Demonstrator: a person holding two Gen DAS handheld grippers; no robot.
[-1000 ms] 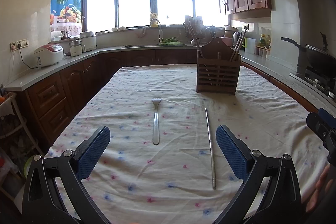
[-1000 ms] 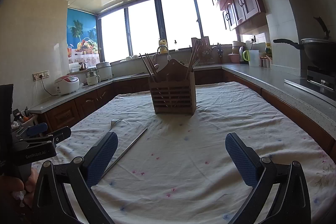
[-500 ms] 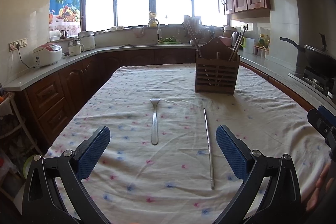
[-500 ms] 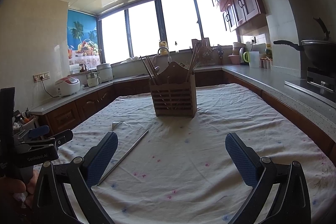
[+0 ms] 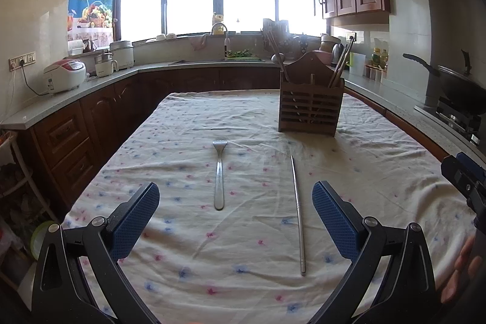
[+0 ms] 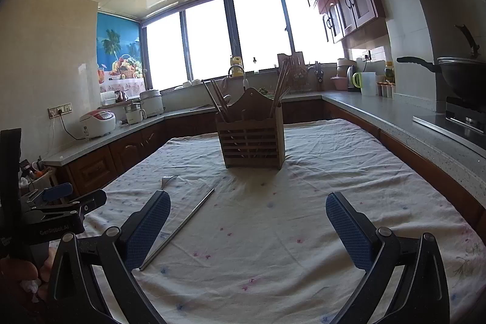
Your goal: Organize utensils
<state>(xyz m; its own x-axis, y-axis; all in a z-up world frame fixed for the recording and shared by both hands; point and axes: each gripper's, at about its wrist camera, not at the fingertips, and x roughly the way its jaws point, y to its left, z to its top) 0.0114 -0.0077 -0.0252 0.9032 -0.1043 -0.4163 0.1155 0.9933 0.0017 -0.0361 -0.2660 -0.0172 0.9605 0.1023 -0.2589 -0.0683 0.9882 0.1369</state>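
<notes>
Hovering low over the desk [image 5: 379, 172], the left gripper [image 5: 235, 219] has its two blue-padded fingers [image 5: 135, 222] spread wide, and they hold nothing. Between them, on the white cloth with small pink and blue flowers [image 5: 182, 148], lie two pieces: a silver metal fork [image 5: 218, 172] with its tines pointing away, and to its right a long thin steel chopstick [image 5: 297, 211]. The two do not touch each other. Neither one touches the fingers.

The right gripper [image 6: 247, 228] is also wide apart and holds nothing; its blue-padded fingers [image 6: 349, 233] stand above bare cloth. In this view the chopstick [image 6: 179, 228] lies diagonally just beside the left finger, and the fork [image 6: 167, 180] shows only its head behind that finger.

Farther back, the brown slatted wooden utensil holder [image 5: 309, 110] stands upright on the cloth, well apart from both pieces. Some chopsticks and a spoon lean inside it. Grey kitchen counters [image 6: 395, 117] run around the desk, with a white rice cooker [image 5: 64, 75] on the left and a black wok [image 6: 458, 78] on the right.
</notes>
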